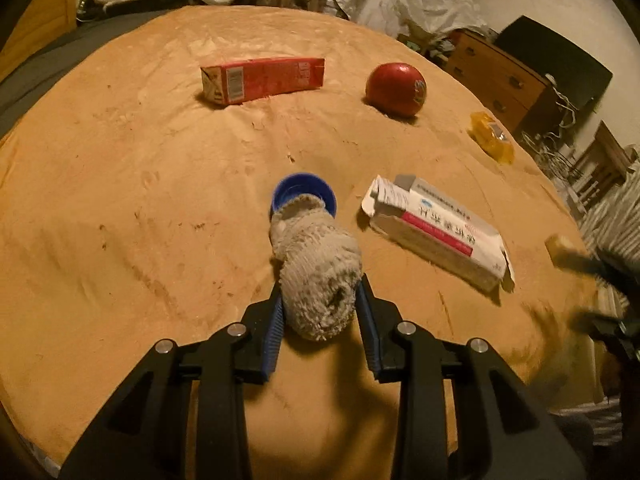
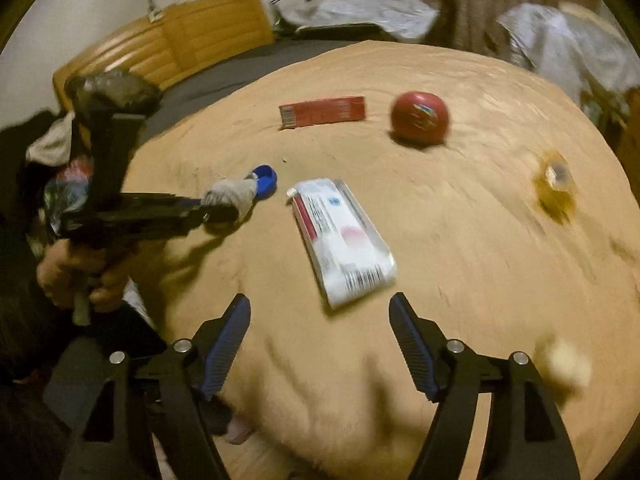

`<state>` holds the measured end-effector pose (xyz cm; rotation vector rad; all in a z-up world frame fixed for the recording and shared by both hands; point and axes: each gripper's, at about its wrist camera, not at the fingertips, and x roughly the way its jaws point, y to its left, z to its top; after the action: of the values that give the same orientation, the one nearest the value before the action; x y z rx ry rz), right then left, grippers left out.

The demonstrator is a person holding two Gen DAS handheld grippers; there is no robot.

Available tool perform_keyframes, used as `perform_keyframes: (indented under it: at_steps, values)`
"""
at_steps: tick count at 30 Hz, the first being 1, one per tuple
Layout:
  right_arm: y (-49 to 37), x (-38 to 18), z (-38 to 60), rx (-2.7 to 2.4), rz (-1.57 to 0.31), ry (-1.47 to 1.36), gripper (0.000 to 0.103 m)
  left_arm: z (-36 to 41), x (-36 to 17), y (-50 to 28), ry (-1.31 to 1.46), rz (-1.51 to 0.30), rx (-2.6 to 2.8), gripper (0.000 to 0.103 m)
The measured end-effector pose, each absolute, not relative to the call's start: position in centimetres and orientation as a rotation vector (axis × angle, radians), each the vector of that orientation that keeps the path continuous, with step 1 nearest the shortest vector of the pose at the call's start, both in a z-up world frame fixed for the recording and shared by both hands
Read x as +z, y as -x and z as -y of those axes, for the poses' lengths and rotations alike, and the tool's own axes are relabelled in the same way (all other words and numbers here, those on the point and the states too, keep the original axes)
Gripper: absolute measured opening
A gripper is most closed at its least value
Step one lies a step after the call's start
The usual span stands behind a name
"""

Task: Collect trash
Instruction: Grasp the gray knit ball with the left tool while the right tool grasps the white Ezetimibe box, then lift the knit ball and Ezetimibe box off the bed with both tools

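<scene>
Trash is scattered over a tan blanket (image 1: 120,200) spread on what looks like a bed: a red carton (image 1: 264,80), a torn white medicine box (image 1: 436,232), a blue cap (image 1: 304,196), a yellow wrapper (image 1: 492,140) and a red apple-like ball (image 1: 396,88). A grey rolled sock or rag (image 1: 316,272) is clamped in the left tongs (image 1: 320,300), its far end draped onto the cap. The right tongs (image 2: 320,316) are spread wide with nothing held, just short of the white box's near end.

Stuff that could go sideways, probably: the cap could get dragged along or flicked off if the rag is lifted carelessly, since the two are touching. The white box is torn open and flattish, so it could be crushed or slid away on the soft blanket instead of gripped. The right view is blurred, so a misjudged close seems possible.

Room-wise, plenty of bare blanket is left around the box. The yellow wrapper sits near the right edge, so a nudge could send it over.
</scene>
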<state>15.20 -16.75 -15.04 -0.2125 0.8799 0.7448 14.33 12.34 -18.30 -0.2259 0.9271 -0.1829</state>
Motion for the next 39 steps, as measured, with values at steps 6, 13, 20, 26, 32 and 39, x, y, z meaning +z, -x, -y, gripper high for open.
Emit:
perform_keyframes:
  at_steps: [6, 13, 20, 26, 32, 39]
  values:
    - [-19.5, -16.0, 12.4, 0.742, -0.900, 0.297, 0.073, -13.0, -18.2, -13.6, 0.222, -0.930, -0.213, 0.034]
    - [-22.1, -18.5, 10.0, 0.738, -0.958, 0.328, 0.073, -13.4, -18.4, -12.0, 0.210, -0.897, -0.236, 0.063]
    - [-22.5, -19.5, 8.8, 0.709, -0.965, 0.352, 0.073, -13.6, -18.5, -12.5, 0.245, -0.877, -0.161, 0.069]
    - [-22.5, -18.2, 9.4, 0.726, -0.962, 0.291, 0.077, -12.4, -17.5, -13.4, 0.235, -0.863, -0.149, 0.069]
    - [-23.2, -18.9, 8.7, 0.692, -0.984, 0.361, 0.078, -11.4, -18.0, -14.3, 0.202, -0.895, -0.125, 0.064]
    - [-22.7, -19.6, 7.7, 0.677, -0.990, 0.409, 0.054, -10.8, -18.4, -14.2, 0.153, -0.893, -0.082, 0.038]
